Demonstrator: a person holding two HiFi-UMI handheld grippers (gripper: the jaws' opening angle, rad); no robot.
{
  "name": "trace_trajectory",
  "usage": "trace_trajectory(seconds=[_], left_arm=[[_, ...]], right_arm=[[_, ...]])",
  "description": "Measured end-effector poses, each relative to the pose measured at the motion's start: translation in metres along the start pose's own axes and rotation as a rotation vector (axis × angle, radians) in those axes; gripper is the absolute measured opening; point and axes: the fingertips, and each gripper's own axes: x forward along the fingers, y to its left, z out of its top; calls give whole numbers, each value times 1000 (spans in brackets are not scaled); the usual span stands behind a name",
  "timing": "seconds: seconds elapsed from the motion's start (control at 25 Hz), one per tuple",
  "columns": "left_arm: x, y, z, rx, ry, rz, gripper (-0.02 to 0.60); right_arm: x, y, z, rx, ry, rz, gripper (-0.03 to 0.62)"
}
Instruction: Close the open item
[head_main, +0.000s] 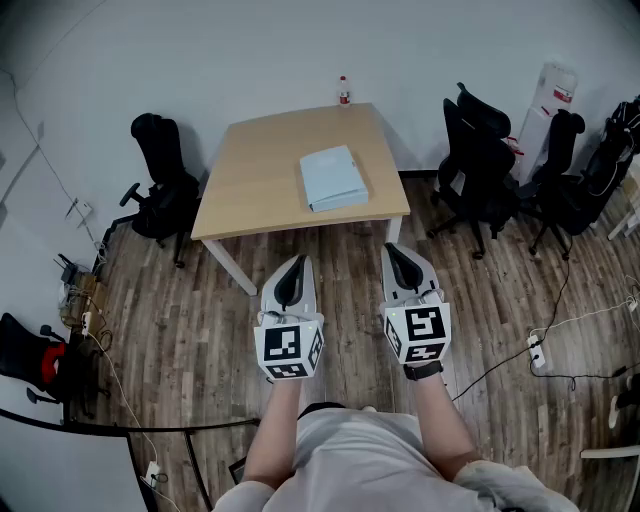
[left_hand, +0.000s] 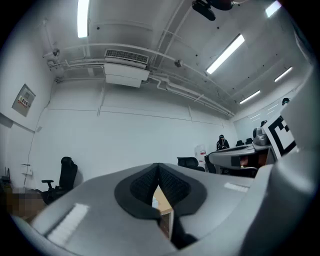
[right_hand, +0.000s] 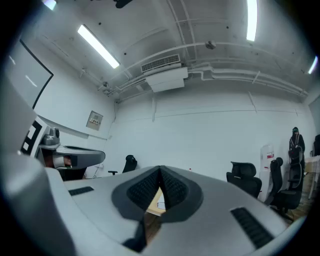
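A pale blue flat item (head_main: 333, 178), like a folder or book, lies on the wooden table (head_main: 250, 170), right of its middle. In the head view both grippers are held over the floor short of the table's near edge, pointing at it. My left gripper (head_main: 298, 262) is shut with nothing in it. My right gripper (head_main: 394, 250) is also shut and empty. In the left gripper view the left gripper (left_hand: 158, 167) has its pads meeting, with a sliver of the table (left_hand: 163, 202) showing below them. The right gripper (right_hand: 160, 171) looks the same in the right gripper view.
A small bottle (head_main: 344, 92) stands at the table's far edge. A black office chair (head_main: 160, 185) is left of the table, and more chairs (head_main: 480, 165) stand to its right. Cables and a power strip (head_main: 537, 352) lie on the wood floor. A white dispenser (head_main: 552, 95) stands by the wall.
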Motion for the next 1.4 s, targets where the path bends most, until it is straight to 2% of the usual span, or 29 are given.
trace_trajectory(seconds=[0.24,0.52,0.76,1.12,1.4], left_arm=[[-7,-12,-10,-10,-1,1,9],[2,-29,-12,6,10,-17,9],[26,-25,-28,-8,32,-16,9],[112,-4,-59,-59,26,-48,9],[200,43,-70,-91,21,-50,9]], right_arm=[[-12,-5,-14,35,6,-9,12],[-15,-38,-26,117,18,-56,12],[6,-43,-47,150,55,-34,12],[80,-59,-75,123,119,-14,14],[174,-78,-79,78,149,6,14]])
